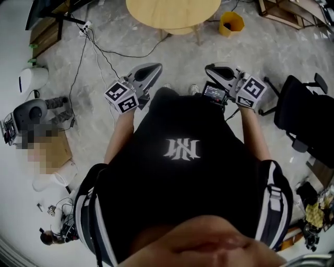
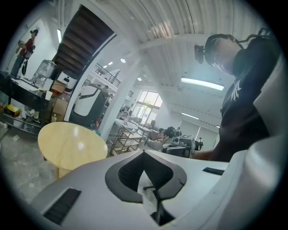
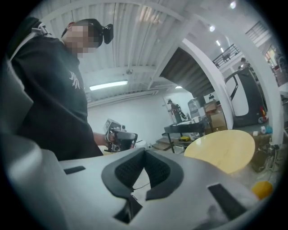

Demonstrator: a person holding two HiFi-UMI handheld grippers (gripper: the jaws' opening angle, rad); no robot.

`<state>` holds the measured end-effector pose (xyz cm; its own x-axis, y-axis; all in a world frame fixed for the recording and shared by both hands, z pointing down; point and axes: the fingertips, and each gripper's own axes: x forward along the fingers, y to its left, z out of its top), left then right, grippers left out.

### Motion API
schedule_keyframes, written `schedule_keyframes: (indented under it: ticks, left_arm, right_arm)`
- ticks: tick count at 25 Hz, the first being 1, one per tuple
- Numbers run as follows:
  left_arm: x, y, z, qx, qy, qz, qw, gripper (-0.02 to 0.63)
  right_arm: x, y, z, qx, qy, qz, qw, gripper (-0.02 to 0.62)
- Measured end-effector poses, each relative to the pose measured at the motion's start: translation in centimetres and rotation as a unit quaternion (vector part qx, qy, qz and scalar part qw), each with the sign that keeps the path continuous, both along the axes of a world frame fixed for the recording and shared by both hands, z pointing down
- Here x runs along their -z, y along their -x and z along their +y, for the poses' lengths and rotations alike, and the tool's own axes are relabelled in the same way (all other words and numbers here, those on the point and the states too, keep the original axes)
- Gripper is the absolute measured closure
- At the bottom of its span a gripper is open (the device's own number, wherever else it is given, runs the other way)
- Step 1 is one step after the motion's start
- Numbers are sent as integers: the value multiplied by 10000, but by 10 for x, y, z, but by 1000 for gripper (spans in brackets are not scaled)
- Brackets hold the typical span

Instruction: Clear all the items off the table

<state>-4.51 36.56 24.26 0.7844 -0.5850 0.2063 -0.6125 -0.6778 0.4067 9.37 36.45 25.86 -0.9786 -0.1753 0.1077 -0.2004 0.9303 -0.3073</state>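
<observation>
Marble-pattern floor [image 1: 156, 52] fills the head view, with the person's black shirt [image 1: 182, 172] covering most of the lower half. The round wooden table [image 1: 172, 13] stands just ahead and is cut off by the top edge. No item shows on the visible part of its top, so the clearing looks finished or not yet set up (judgement only). A black chair [image 1: 302, 114] stands to the right. The left gripper [image 1: 155, 67] and right gripper [image 1: 210, 69] are held at waist height, close to the body and aimed roughly at the table, which reads as a carry or rest posture rather than a reach. Both have their jaws closed tip to tip with nothing between them. A yellow bucket [image 1: 231, 23] sits on the floor beside the table. The gripper views add what the head view lacks: the whole tabletop seen side-on and bare, and each gripper seen from the other.
</observation>
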Motion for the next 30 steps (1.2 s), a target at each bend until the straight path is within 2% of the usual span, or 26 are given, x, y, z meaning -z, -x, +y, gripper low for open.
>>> schedule_keyframes:
  ticks: [4,6,9,15,21,30]
  left_arm:
    - [-14,-3,-8,-224,-112,13,9997,594]
    - [-10,1,-6,-295,-285,-21,9992,594]
    - [-3,13,-4,-355,-605,-83,9975,594]
    - [-6,27,5,-380,-734,2,9966,594]
    - [-7,27,6,-338,-748,-13,9966,594]
    - [-4,27,8,-278,-712,11,9971,594]
  right_arm:
    - [3,2,-3,-352,120,-458,9983,592]
    - [11,7,-1,-404,32,-527,9978,592]
    - [15,26,-9,-530,-244,-317,9978,592]
    - [24,61,-20,-570,-392,-304,9971,592]
    - [28,68,-18,-489,-533,-367,9967,594]
    - [18,68,-8,-392,-572,-40,9976,594]
